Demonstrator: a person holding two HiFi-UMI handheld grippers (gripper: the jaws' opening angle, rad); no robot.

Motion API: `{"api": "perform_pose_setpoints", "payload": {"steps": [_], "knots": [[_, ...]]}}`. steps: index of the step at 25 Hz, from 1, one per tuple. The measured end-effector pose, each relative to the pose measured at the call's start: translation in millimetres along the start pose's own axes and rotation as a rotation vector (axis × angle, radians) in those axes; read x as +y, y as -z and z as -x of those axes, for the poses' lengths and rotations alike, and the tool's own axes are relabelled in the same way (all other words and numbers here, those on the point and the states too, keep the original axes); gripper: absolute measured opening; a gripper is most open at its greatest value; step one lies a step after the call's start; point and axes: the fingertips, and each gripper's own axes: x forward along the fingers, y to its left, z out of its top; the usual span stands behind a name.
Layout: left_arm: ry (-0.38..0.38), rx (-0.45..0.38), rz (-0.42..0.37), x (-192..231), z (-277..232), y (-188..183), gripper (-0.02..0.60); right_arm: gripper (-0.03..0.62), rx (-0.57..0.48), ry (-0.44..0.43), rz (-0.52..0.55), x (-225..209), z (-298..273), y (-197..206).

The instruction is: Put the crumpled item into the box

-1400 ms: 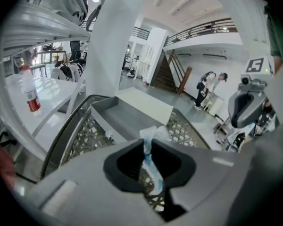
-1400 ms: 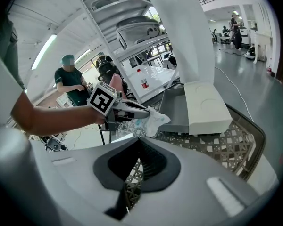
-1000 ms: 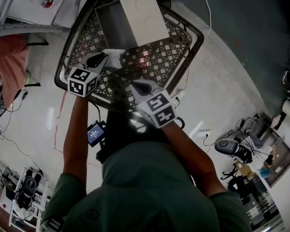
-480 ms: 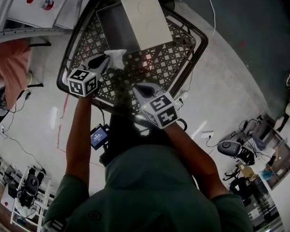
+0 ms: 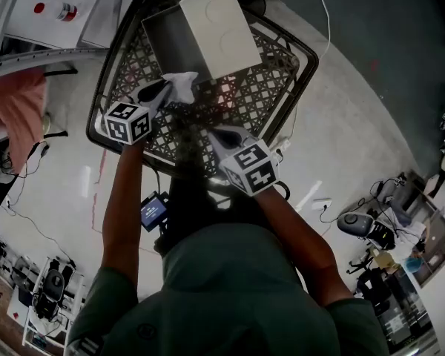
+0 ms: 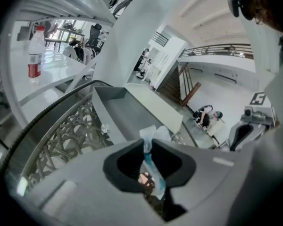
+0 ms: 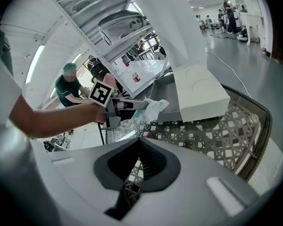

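Observation:
A white and pale-blue crumpled item (image 5: 182, 86) is pinched in my left gripper (image 5: 165, 91), which is shut on it just in front of the open box (image 5: 165, 41). In the left gripper view the crumpled item (image 6: 151, 160) stands up between the pads, and the grey box (image 6: 123, 117) lies straight ahead with its white lid (image 6: 156, 108) lying beside it. My right gripper (image 5: 221, 134) hovers over the lattice table (image 5: 261, 87) nearer to me, shut with nothing in it. From the right gripper view I see the left gripper (image 7: 128, 106) carrying the crumpled item (image 7: 155, 108) beside the lid (image 7: 201, 94).
The lattice table has a raised dark rim (image 5: 305, 59). A water bottle (image 6: 35, 53) stands on a white surface at the left. Cables, equipment and people lie around on the floor (image 5: 356, 124).
My left gripper has rolled a little and edged towards the box with the crumpled item still in it. The right gripper has stayed almost still.

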Motion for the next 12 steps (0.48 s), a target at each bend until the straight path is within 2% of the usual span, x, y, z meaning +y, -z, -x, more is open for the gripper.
{"api": "perform_pose_setpoints", "payload": {"steps": [9,12], "knots": [[-0.016,0.001,-0.033,5,-7,-4,0.054,0.006,-0.003,0.005,-0.012,0,-3,9],[-0.023,-0.023,-0.067,6,-5,-6,0.061,0.005,-0.002,0.007,-0.012,3,-3,14]]}}
